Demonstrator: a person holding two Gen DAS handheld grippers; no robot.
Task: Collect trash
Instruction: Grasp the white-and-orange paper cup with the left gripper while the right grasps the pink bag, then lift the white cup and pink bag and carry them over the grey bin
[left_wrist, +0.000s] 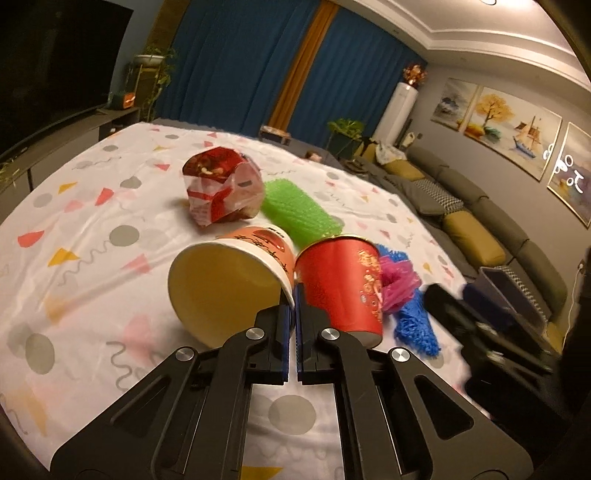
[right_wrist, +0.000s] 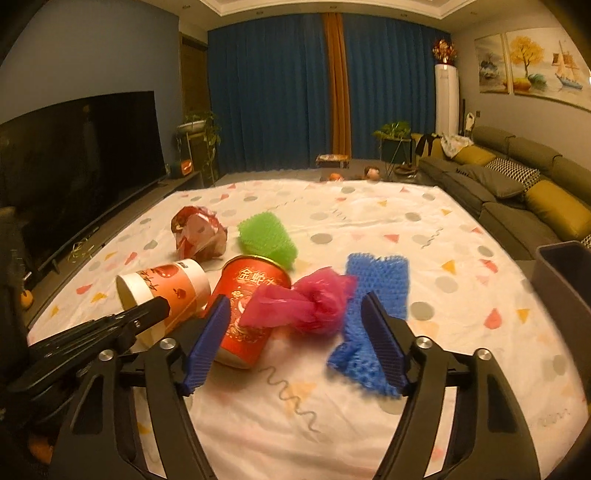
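Observation:
On the patterned tablecloth (left_wrist: 92, 221) lie an orange-and-white paper cup (left_wrist: 229, 273) on its side, an upright red cup (left_wrist: 340, 284), a crumpled red wrapper (left_wrist: 221, 188), a green mesh (left_wrist: 295, 210), a pink plastic bag (right_wrist: 303, 302) and a blue mesh (right_wrist: 373, 314). My left gripper (left_wrist: 295, 295) is shut on the rim of the orange-and-white cup (right_wrist: 166, 288). My right gripper (right_wrist: 295, 314) is open, with the pink bag between its fingers just ahead; the red cup (right_wrist: 247, 306) stands at its left finger.
A dark bin (right_wrist: 569, 280) stands at the table's right edge, also in the left wrist view (left_wrist: 506, 291). A sofa (right_wrist: 517, 192) runs along the right. A TV (right_wrist: 81, 162) is on the left.

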